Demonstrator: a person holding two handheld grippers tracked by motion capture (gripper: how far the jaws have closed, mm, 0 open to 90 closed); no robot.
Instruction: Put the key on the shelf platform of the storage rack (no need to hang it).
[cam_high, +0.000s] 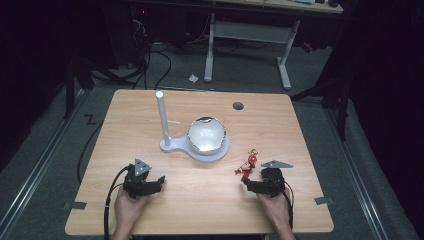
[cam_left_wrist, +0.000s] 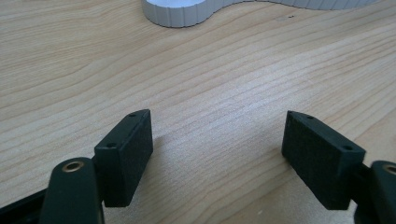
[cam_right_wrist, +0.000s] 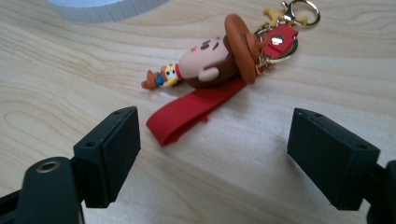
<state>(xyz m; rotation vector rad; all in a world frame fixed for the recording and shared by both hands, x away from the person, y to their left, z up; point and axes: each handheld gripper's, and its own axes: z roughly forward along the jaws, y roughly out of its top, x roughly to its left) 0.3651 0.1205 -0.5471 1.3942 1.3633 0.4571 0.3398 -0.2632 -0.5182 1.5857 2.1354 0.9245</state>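
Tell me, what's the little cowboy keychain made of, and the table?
The cowboy keychain looks like soft matte rubber or plastic, smooth and moulded, with a red fabric-like strap and a shiny gold metal clasp. The table looks like light wood, or laminate printed with grain lines.

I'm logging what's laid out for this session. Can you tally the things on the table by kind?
White stand with post and round mirror: 1
Figure keychain with red strap: 1
Handheld grippers, left gripper, right gripper: 2
Total: 4
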